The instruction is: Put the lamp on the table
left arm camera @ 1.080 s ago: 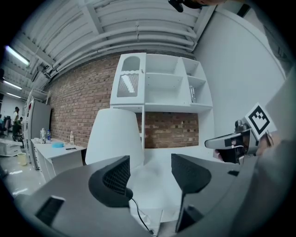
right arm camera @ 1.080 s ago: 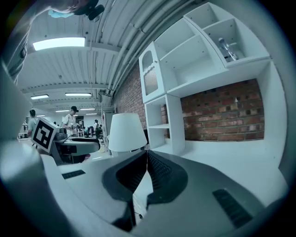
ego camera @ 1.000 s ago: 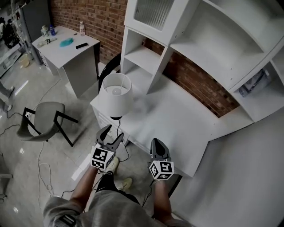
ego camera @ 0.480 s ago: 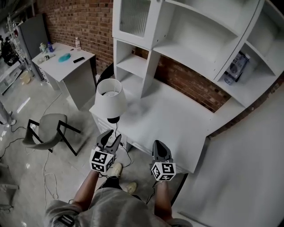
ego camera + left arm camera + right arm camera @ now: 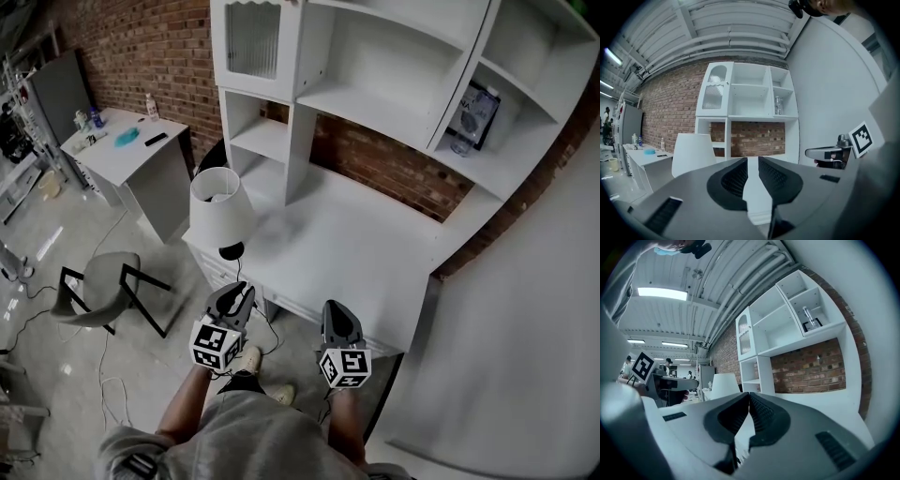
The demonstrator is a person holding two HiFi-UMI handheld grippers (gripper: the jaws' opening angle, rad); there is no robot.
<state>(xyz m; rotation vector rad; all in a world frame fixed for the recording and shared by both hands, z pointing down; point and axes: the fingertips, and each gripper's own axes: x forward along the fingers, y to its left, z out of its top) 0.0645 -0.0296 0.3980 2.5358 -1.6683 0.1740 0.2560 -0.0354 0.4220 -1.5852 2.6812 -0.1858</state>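
The broad white desk (image 5: 356, 253) with its tall open shelf unit fills the head view from 11 to 2 o'clock, backed by a red brick wall (image 5: 394, 169). The table lamp (image 5: 217, 202), with a white tapered fabric shade on a small dark round base (image 5: 231, 250), stands upright on the desk's near left corner, at about 10 o'clock from centre. It is close to the edge, but its base is fully on the top. Judged from that, the lamp is already where the task wants it.

Both grippers hang short of the desk's front edge, near 6 o'clock, and hold nothing. The left gripper (image 5: 236, 292) sits just below the lamp, at about 5 o'clock from its base and apart from it. Its jaws have just been closing and now stand a narrow slit apart, with only the desk top showing between them. The right gripper (image 5: 335, 309) has its jaws drawn together at the tips, with nothing between them.

The lamp should be light but top-heavy for its small footing, so a nudge high on the shade would likely tip it towards the floor. The shade looks thin and easily dented, and too wide for these jaws. A better hold would be low, on the base or the short neck under the shade. That dark surface may be smooth and call for a firm, level pinch.
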